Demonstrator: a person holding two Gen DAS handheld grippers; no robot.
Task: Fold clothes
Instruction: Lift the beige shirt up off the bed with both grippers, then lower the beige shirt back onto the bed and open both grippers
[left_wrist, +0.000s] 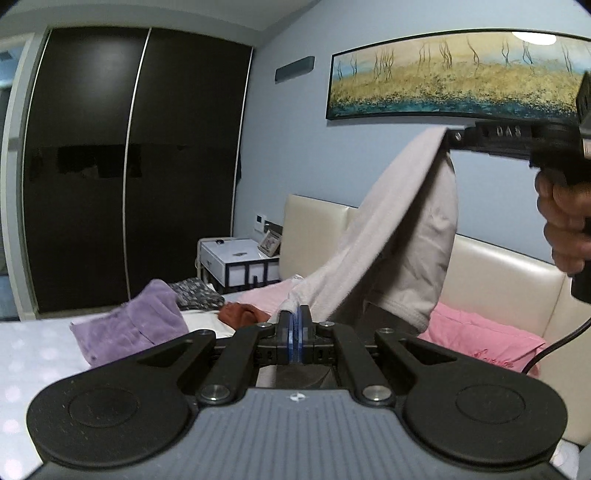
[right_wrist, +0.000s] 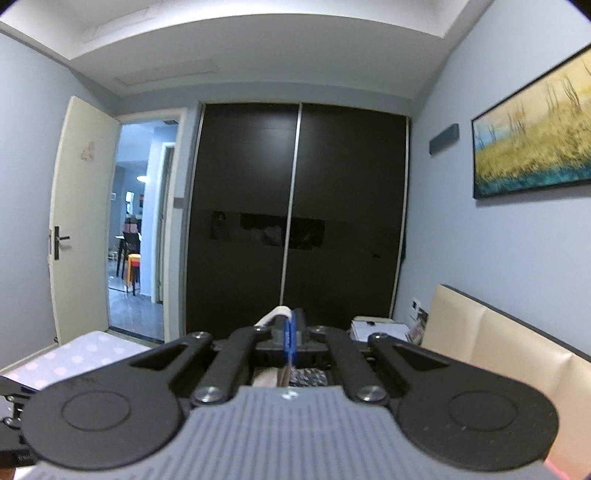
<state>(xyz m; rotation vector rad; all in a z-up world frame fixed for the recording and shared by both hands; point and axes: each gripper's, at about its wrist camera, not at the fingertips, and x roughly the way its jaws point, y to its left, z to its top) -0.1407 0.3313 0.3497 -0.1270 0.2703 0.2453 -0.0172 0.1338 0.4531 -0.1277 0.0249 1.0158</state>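
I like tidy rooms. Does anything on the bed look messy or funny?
Yes. Behind the left gripper, clothes lie in loose heaps on the bed: a crumpled purple garment, a patterned one, something brown and pink fabric. None looks folded. The beige garment hangs slanted in the air between both grippers, right gripper higher.

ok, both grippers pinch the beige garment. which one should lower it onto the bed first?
Left, probably. The left gripper holds the beige garment low near the bed; the right gripper holds it high.
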